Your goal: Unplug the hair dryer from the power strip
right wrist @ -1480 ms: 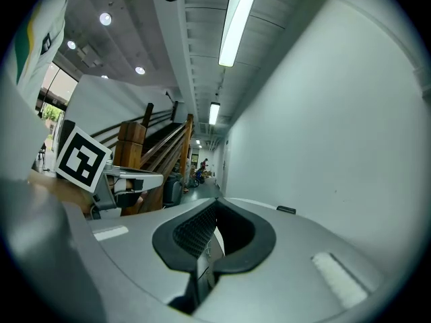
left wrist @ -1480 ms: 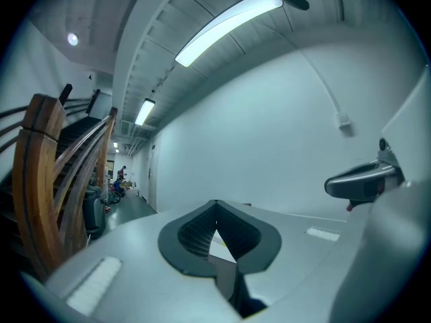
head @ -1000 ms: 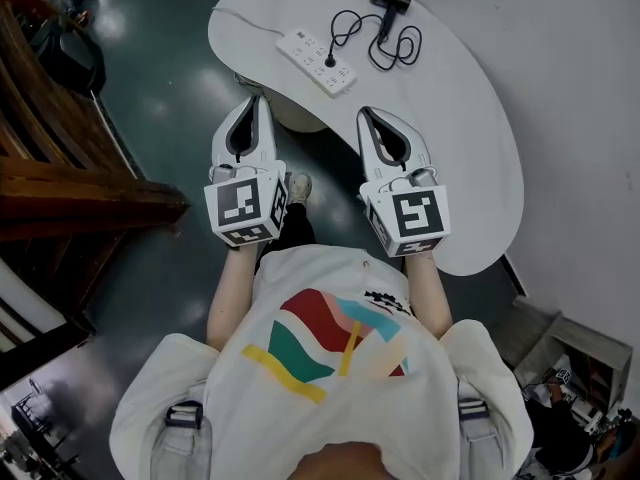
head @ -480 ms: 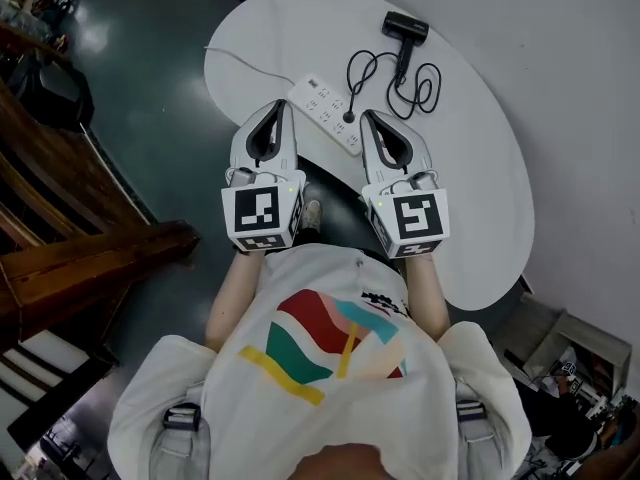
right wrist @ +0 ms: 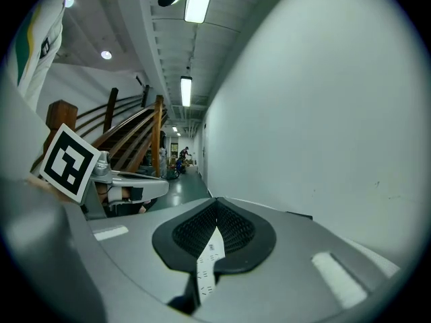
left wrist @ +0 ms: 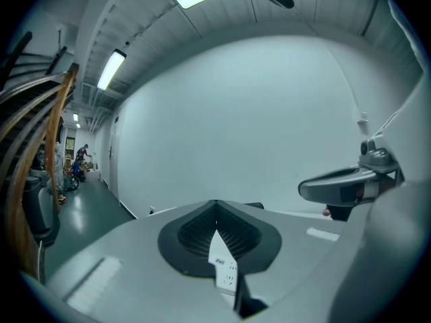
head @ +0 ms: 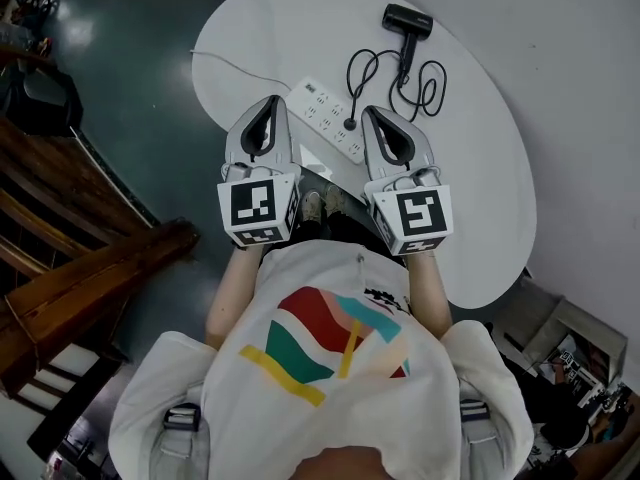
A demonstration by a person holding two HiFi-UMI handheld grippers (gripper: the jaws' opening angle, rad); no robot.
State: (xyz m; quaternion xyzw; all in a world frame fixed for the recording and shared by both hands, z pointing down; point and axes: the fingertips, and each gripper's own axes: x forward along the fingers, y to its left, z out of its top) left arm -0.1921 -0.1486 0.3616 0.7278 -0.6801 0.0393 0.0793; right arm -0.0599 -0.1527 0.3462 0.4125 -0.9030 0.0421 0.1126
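Note:
A white power strip (head: 330, 121) lies on the white table (head: 480, 168), with a black plug (head: 351, 125) in one of its sockets. The plug's black cord (head: 372, 68) loops back to the black hair dryer (head: 407, 20) at the table's far side. My left gripper (head: 270, 103) hangs shut over the table's near edge, just left of the strip. My right gripper (head: 372, 114) is shut too, its tip close to the plug. Neither holds anything. Between the shut jaws the left gripper (left wrist: 215, 202) and right gripper (right wrist: 216, 200) views show a sliver of the strip (left wrist: 223, 268) (right wrist: 209, 258).
The strip's white lead (head: 230, 65) runs off the table's left side. A wooden staircase (head: 90, 268) stands at the left over a dark floor (head: 150, 88). A white wall (head: 590, 88) lies beyond the table, and a shelf (head: 570, 348) at lower right.
Both grippers have moved forward together, from short of the table to over its near edge, so the strip now lies at their tips. Both stayed shut.

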